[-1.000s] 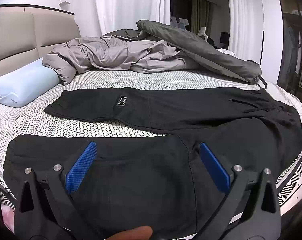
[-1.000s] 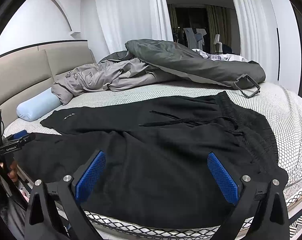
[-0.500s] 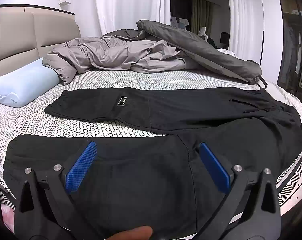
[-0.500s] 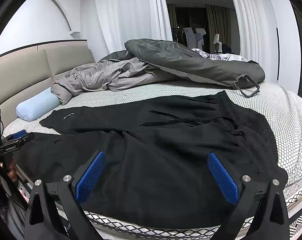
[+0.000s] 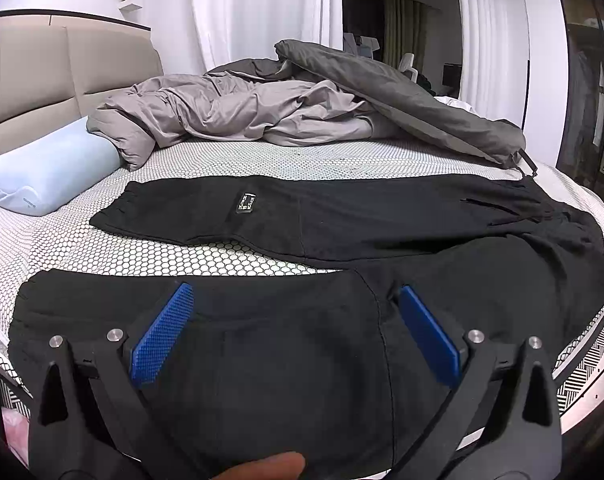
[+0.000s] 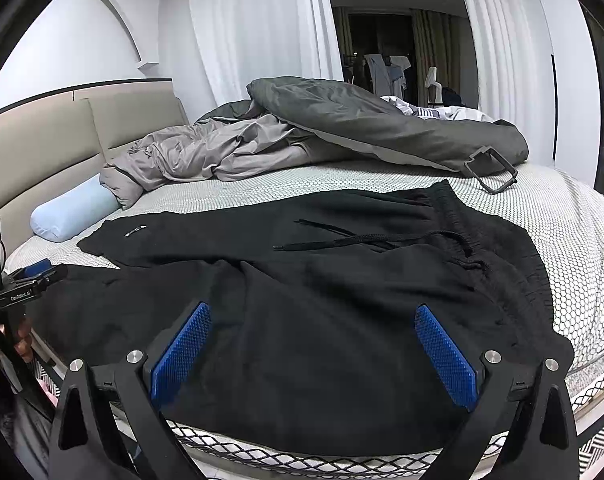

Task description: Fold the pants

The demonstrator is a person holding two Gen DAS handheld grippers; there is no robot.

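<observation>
Black pants (image 5: 342, 224) lie spread flat on the bed, legs pointing left and waistband with a drawstring (image 6: 366, 240) at the right. The near leg (image 5: 262, 344) lies along the bed's front edge, the far leg carries a small label (image 5: 246, 203). My left gripper (image 5: 296, 300) is open and empty, hovering over the near leg. My right gripper (image 6: 314, 320) is open and empty, hovering over the hip part of the pants (image 6: 322, 292). The left gripper also shows at the left edge of the right wrist view (image 6: 26, 280).
A crumpled grey duvet (image 5: 302, 112) lies across the back of the bed. A light blue bolster pillow (image 5: 46, 168) sits at the left by the beige headboard (image 5: 42, 76). A black strap buckle (image 6: 490, 170) lies near the waistband. The mattress edge (image 6: 302, 456) is just below me.
</observation>
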